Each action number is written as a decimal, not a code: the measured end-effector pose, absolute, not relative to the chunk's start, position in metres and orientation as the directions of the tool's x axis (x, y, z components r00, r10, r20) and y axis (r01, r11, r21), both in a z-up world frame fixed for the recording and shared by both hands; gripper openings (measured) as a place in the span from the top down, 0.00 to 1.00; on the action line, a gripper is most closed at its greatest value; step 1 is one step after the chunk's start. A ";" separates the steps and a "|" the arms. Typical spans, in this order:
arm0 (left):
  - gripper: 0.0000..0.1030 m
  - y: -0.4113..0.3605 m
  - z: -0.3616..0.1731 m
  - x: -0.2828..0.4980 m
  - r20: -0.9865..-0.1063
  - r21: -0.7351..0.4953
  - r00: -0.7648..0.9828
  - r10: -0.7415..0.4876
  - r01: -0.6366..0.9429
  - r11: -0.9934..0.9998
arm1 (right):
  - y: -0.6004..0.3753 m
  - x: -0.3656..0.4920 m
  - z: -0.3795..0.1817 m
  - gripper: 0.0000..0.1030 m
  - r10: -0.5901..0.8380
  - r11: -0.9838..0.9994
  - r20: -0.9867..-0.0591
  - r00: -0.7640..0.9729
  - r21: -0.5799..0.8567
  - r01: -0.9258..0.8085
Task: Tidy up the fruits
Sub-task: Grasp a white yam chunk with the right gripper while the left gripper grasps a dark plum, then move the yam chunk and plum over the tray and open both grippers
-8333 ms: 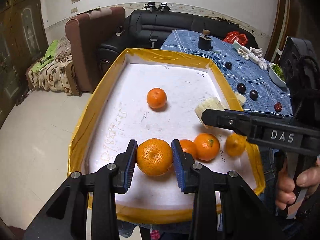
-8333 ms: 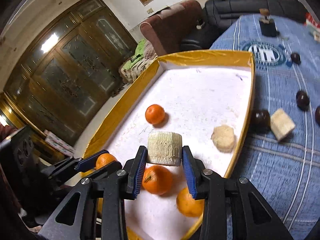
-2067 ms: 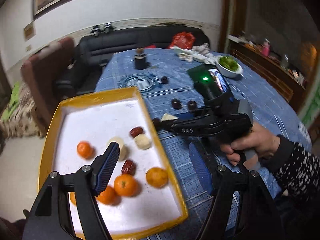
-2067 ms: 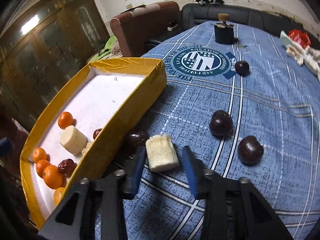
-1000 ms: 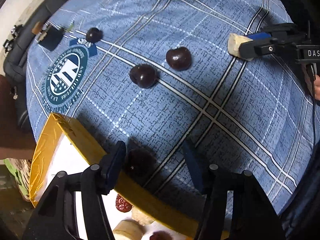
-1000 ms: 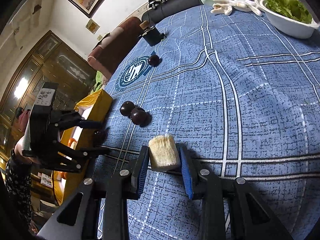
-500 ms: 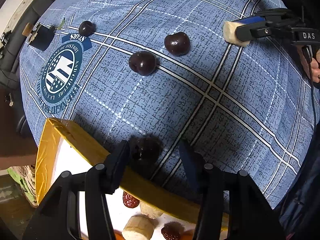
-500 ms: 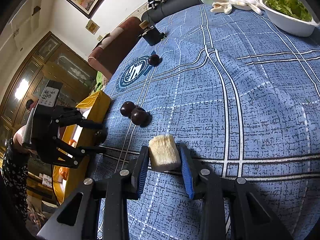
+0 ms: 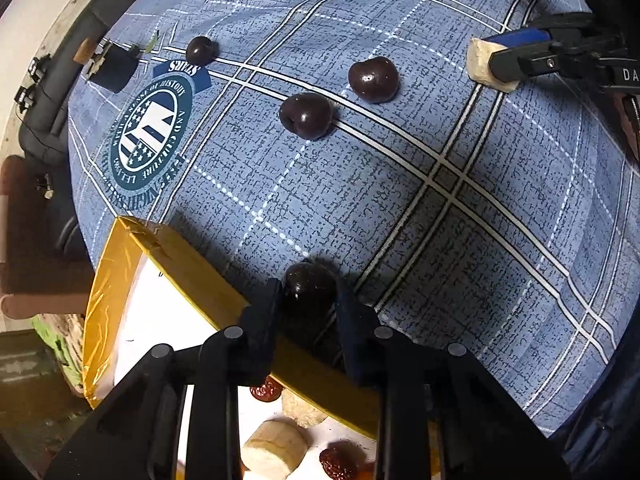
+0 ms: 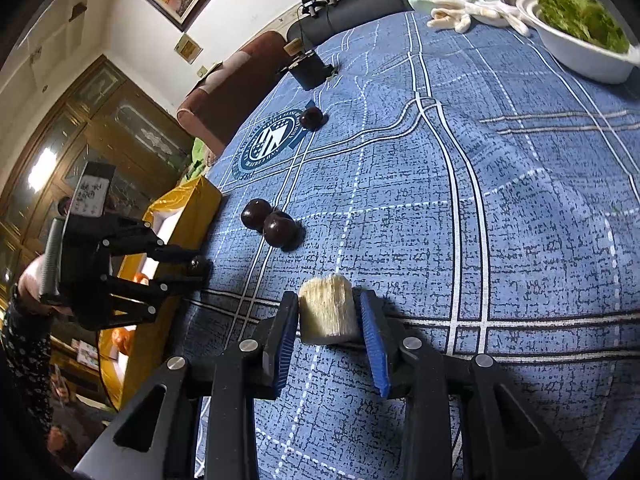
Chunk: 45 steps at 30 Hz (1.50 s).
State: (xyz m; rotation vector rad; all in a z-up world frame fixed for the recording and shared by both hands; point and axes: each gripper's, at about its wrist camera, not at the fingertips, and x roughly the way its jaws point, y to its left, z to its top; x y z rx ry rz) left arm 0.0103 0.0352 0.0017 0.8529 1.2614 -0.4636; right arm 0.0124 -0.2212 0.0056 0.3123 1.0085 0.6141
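My left gripper (image 9: 308, 296) is shut on a dark plum (image 9: 309, 286) lying on the blue cloth right beside the yellow tray (image 9: 192, 280); it also shows in the right wrist view (image 10: 200, 270). My right gripper (image 10: 328, 312) is shut on a pale cut fruit piece (image 10: 327, 312), resting on the cloth; it shows in the left wrist view (image 9: 486, 65) too. Two more dark plums (image 9: 306, 115) (image 9: 374, 79) lie close together mid-table, and another (image 9: 200, 50) sits farther off by the round emblem.
The tray holds pale fruit pieces (image 9: 272, 448), red dates (image 9: 338, 460) and oranges (image 10: 124, 338). A white bowl of greens (image 10: 580, 40), white gloves (image 10: 460, 10) and a small black object (image 10: 310, 68) sit at the far side. Sofas stand beyond the table.
My left gripper's fingers have closed in onto the dark plum by the tray wall. The right gripper keeps its hold on the pale fruit piece and has barely moved.
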 end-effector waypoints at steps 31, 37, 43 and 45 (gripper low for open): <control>0.78 0.124 0.103 -0.140 -0.724 0.162 0.687 -0.060 0.255 0.953 | -0.095 -0.053 0.082 0.72 0.673 0.706 -0.605 0.425 0.355 -0.613; 0.78 0.174 0.096 -0.164 -0.683 0.101 0.730 0.012 0.078 0.992 | -0.019 -0.076 0.081 0.72 0.723 0.629 -0.593 0.355 0.354 -0.692; 0.78 0.185 0.079 -0.159 -0.688 0.093 0.724 0.039 0.035 0.995 | 0.019 -0.077 0.059 0.72 0.694 0.648 -0.635 0.338 0.347 -0.678; 0.78 0.184 0.068 -0.153 -0.702 0.091 0.711 0.038 0.037 0.995 | 0.024 -0.075 0.052 0.72 0.675 0.667 -0.652 0.345 0.340 -0.663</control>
